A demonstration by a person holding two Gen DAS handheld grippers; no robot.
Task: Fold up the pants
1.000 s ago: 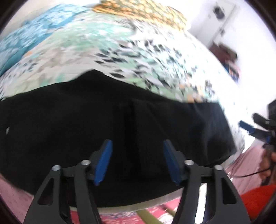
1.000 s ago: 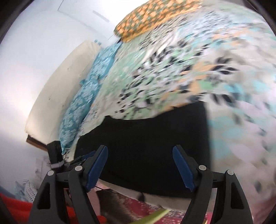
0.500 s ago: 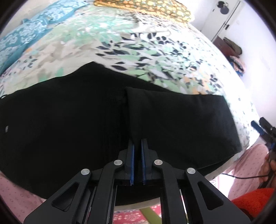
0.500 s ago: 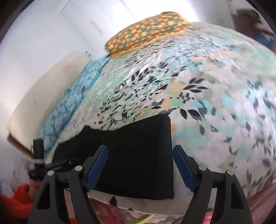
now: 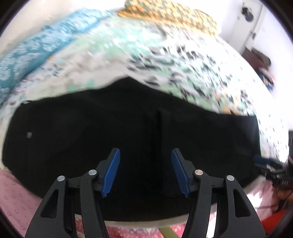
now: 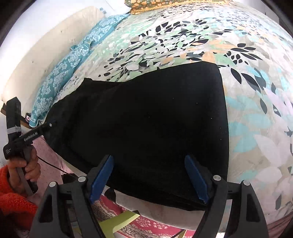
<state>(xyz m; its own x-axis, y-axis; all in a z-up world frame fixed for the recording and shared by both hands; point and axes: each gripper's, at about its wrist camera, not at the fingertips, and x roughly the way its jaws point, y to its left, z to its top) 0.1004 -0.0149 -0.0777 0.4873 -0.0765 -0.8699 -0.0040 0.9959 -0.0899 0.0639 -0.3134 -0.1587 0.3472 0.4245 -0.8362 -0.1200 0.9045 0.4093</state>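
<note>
**Black pants lying flat on the bed, both sets of jaws open above them**

Closest in, the left gripper (image 5: 145, 171) is hanging over the near edge of the black pants (image 5: 128, 139). Its jaws have just been opening and they're standing apart now with nothing pinched, only dark cloth lying underneath. The right gripper (image 6: 149, 180) is hovering over the other end of the pants (image 6: 150, 124), jaws spread wide, not squeezing anything either. A hand (image 6: 23, 166) in an orange fuzzy sleeve (image 6: 11, 197) is holding the left tool's grip off to the side. The pants are lying along the near edge of the bed, on a leaf-print bedsheet (image 6: 210, 42). Further back a teal patterned blanket (image 6: 73, 60) is lying by the wall, and an orange flowery pillow (image 5: 170, 16) is sitting at the far end.
</note>
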